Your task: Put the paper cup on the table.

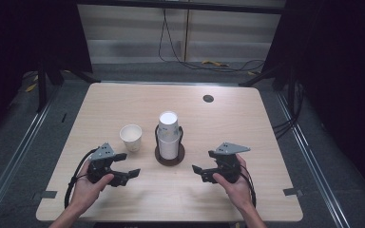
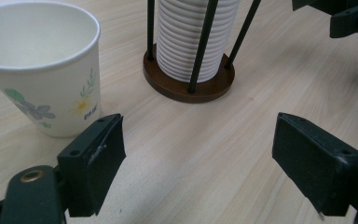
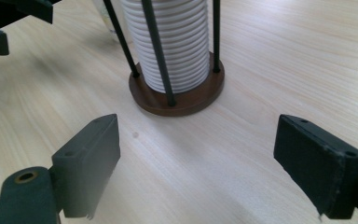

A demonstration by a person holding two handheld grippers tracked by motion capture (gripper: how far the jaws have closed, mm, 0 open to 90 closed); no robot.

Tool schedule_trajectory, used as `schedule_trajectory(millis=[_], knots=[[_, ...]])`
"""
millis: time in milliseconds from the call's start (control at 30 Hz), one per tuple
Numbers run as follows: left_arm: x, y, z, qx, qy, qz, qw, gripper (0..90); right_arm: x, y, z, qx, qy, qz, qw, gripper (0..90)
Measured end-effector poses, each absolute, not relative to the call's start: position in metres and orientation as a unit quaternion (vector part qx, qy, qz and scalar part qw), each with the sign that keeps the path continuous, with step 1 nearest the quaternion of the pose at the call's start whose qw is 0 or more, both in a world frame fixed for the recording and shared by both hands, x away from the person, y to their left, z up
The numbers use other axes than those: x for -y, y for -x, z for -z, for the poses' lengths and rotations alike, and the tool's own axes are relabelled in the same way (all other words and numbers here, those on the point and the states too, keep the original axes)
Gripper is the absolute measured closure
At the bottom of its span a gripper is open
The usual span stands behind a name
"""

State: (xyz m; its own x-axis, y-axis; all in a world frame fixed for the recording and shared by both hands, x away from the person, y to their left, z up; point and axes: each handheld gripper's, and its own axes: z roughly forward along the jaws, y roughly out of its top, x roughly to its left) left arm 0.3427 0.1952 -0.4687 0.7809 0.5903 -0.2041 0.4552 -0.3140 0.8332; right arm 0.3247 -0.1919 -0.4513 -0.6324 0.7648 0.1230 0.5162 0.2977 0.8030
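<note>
Left gripper (image 1: 129, 164): held in the person's left hand (image 1: 86, 187) near the table's front edge, to the front left of the cup stack; its jaws are spread wide with bare wood between them and nothing pinched.
Left gripper view: the two black jaws (image 2: 198, 172) rise from the bottom, wide apart; the loose cup stands just beyond the left jaw, not touching it.
Right gripper (image 1: 198, 172): held in the person's right hand (image 1: 233, 185), to the front right of the cup stack; its jaws also stand wide apart and grip nothing.
Right gripper view: the jaws (image 3: 196, 170) point at the holder, which stands a little beyond them, clear of both.
Cup stack (image 1: 168, 135): a tall column of nested white paper cups, upright near the middle of the table, between the two grippers and farther back.
Holder (image 1: 169, 159): a round brown wooden base with thin black upright rods around the stack; the stack sits on the base.
Loose cup (image 1: 131, 137): one white paper cup with a small flower print, upright and open at the top, just left of the stack, apart from it.
Table (image 1: 247, 123): pale wood; a small dark round hole (image 1: 208, 98) lies behind and right of the stack.
Floor: grey, with cables (image 1: 209, 62) beyond the table's far edge.
</note>
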Motion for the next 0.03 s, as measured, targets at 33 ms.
schedule_trajectory(millis=[33], knots=[[-0.1953,-0.3420,0.4706,-0.329,-0.803,-0.070,0.491,16.5,0.1925,-0.3259,0.4522,-0.793,-0.405,-0.431,0.145,14.1]])
